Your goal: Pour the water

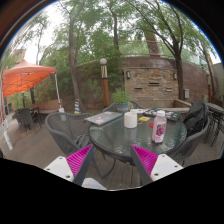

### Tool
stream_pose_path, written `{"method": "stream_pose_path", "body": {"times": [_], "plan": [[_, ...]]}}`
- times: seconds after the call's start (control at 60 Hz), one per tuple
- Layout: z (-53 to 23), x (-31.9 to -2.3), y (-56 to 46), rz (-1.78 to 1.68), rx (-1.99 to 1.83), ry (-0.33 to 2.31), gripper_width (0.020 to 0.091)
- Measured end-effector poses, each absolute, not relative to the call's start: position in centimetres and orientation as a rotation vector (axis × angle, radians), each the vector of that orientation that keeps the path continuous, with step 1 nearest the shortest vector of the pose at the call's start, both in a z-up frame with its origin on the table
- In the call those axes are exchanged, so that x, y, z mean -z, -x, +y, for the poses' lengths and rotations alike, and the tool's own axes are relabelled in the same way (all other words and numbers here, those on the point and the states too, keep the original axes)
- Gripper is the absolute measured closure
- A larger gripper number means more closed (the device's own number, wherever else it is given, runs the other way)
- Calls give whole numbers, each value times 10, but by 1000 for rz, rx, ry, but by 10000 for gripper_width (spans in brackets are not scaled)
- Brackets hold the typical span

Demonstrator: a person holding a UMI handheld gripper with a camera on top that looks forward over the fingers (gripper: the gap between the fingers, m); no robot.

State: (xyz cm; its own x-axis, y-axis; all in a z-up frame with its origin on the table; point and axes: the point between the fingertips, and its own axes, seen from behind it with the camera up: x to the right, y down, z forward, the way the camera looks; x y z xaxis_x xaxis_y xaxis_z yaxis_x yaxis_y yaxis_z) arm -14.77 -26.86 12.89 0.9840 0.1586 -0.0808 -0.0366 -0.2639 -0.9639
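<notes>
The gripper [112, 165] is released: its two fingers stand apart and hold nothing, with the pink pads [78, 160] facing each other across an empty gap. Beyond the fingers stands a round glass bench [110, 140]. On it, ahead and slightly to the right of the gap, are a white cup [130, 120] and, just beside it on the right, a bottle [158, 127] with a pink label. A flat grey item [103, 118] lies further left on the bench. Chairs [68, 128] ring the bench.

Risks from this position:
- The bottle and cup stand close together; a wide approach can knock the cup over.
- The bottle sits right of the gripper's line; an uncorrected advance closes on air or clips it.
- The glass top is probably slick; a glancing touch may slide the bottle.
- Whether the bottle is capped cannot be told.
</notes>
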Motion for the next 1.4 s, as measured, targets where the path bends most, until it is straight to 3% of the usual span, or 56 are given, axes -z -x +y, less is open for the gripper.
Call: {"method": "stream_pose_path", "body": {"times": [0.35, 0.7, 0.983, 1.017, 1.05, 1.167, 1.317, 1.4], "plan": [[-232, -119, 99, -51, -136, 1822, 264], [-101, -98, -47, 86, 74, 1750, 268], [-18, -84, -62, 52, 109, 1709, 273], [-12, -84, -60, 50, 109, 1699, 346], [-6, -80, -63, 48, 115, 1706, 601], [-13, -83, -59, 34, 181, 1652, 606], [-17, -86, -54, 22, 215, 1628, 688], [-18, -99, -57, -27, 275, 1628, 686]]}}
